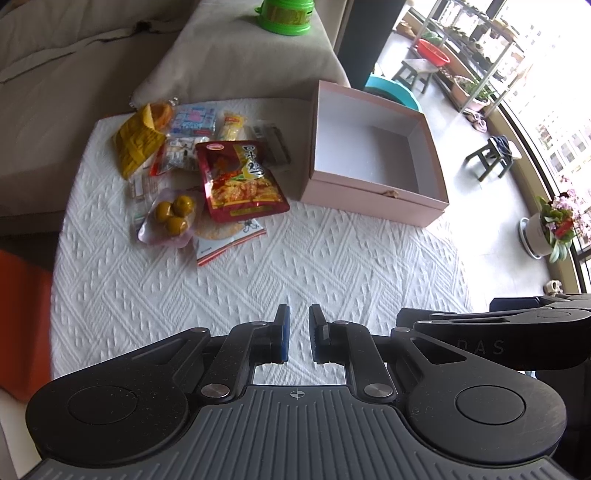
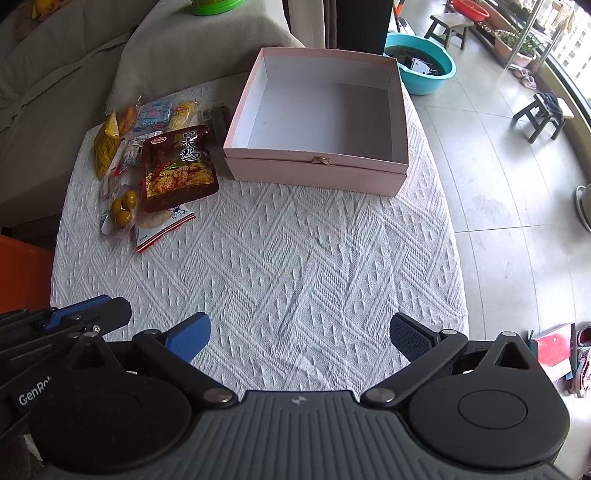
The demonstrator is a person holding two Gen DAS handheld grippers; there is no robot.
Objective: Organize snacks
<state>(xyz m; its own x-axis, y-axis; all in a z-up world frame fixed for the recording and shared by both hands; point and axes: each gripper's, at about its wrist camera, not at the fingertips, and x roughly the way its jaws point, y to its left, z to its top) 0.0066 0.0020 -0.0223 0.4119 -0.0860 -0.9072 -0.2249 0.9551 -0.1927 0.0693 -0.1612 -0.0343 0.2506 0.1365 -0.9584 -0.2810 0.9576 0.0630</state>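
Note:
A heap of snack packs lies at the far left of the white quilted tabletop [image 1: 295, 266]. It holds a red pouch [image 1: 240, 181] [image 2: 177, 166], a yellow bag [image 1: 136, 144] [image 2: 105, 144], a clear pack of yellow-green fruits [image 1: 171, 216] [image 2: 123, 210] and a cracker pack [image 1: 229, 236] [image 2: 162, 225]. To its right stands a pink box [image 1: 369, 199] [image 2: 314, 173], open-topped with nothing inside. My left gripper [image 1: 299, 314] hangs shut over the near cloth, holding nothing. My right gripper [image 2: 300, 325] stands wide open beside it, also with nothing in it.
A beige covered sofa runs behind and left of the table, with a green tub [image 1: 286, 14] on it. An orange object [image 1: 22, 295] sits at the left edge. On the floor to the right are a teal basin [image 2: 421, 66], dark stools [image 2: 543, 114] and a flower pot [image 1: 546, 229].

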